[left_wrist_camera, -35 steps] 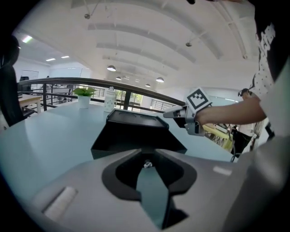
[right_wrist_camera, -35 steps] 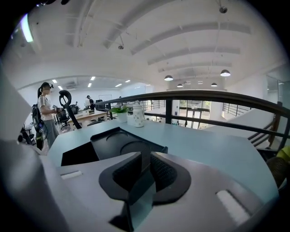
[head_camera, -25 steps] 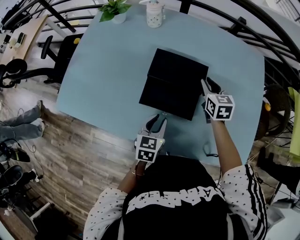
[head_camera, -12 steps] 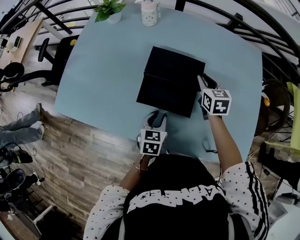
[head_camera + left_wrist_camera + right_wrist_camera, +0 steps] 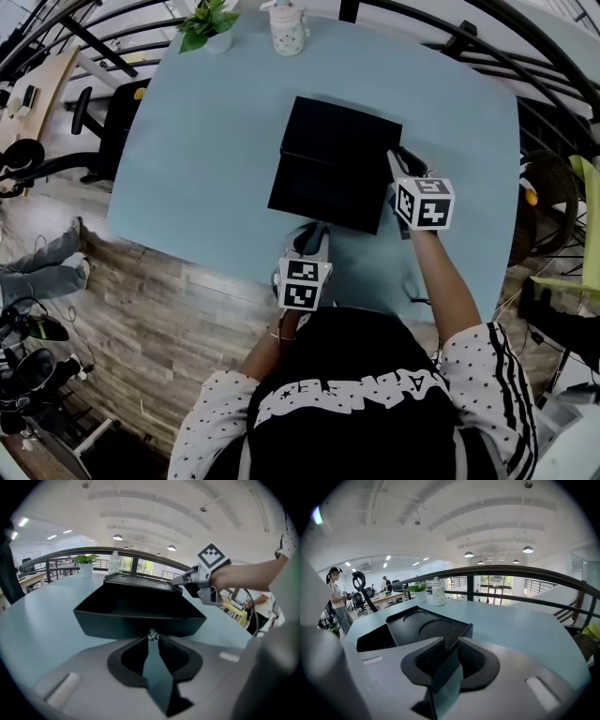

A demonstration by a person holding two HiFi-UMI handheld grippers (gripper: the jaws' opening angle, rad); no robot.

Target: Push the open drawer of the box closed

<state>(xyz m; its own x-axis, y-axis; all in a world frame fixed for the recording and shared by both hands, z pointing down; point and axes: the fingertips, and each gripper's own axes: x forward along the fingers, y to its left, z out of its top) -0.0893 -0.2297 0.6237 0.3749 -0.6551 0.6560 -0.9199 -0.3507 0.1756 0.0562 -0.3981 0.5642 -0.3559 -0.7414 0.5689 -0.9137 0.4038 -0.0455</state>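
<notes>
Centrally on the pale blue worktop (image 5: 187,141) sits the black box (image 5: 345,139), with its drawer (image 5: 319,195) drawn out toward the lower edge of the frame. Just below the drawer's front is the left gripper (image 5: 312,240). Its fingers are drawn in narrow on the small knob (image 5: 151,634) there, which sits between the tips. At the box's right side, the right gripper (image 5: 401,167) has just been closing its fingers. They now stand narrow, with the box's corner edge between the pads. Toward the upper left of the frame, a potted plant (image 5: 208,21) and a white jar (image 5: 286,28) stand near each other, well apart from the box.
</notes>
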